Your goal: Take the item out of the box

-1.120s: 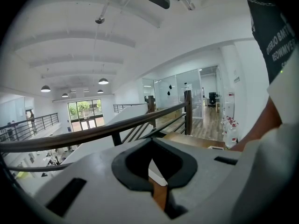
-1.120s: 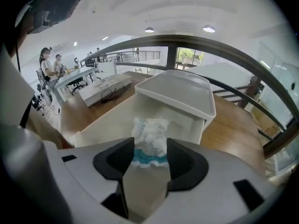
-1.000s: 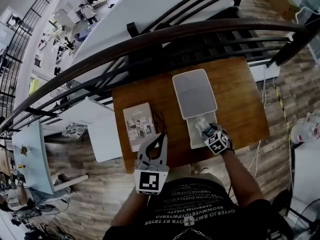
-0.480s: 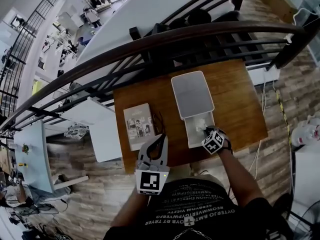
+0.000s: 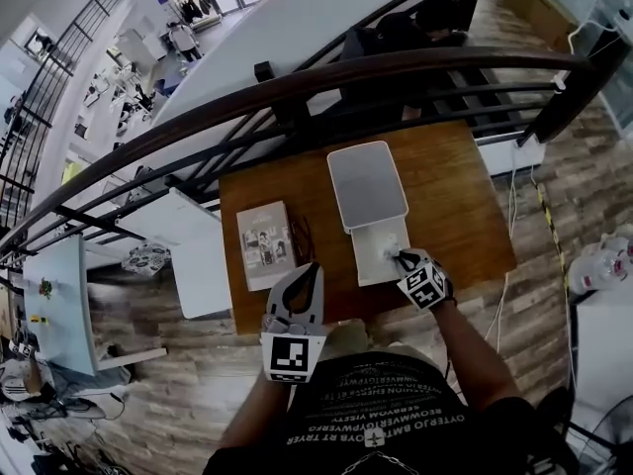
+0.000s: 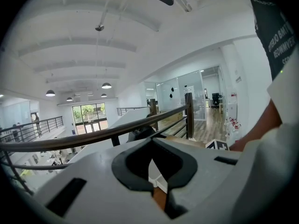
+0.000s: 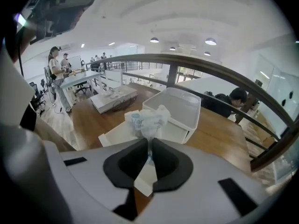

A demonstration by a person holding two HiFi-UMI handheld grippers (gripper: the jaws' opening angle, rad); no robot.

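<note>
The right gripper's [image 5: 401, 259] jaws are closing on the crumpled plastic-wrapped item [image 7: 148, 119], pinching its lower edge just above the open white box [image 5: 368, 265] at the lid's [image 5: 366, 184] 6 o'clock. The left gripper [image 5: 308, 274] is hovering at the box's 8 o'clock, jaws together and empty.

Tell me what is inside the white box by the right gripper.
A crinkled plastic-wrapped item, pinched in the right gripper as its jaws close. It hides the white box floor beneath.

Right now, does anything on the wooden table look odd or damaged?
Nothing is spilled or broken. Only the clear plastic packet looks crumpled, over the open white box, between the closing jaws of the right gripper.
</note>
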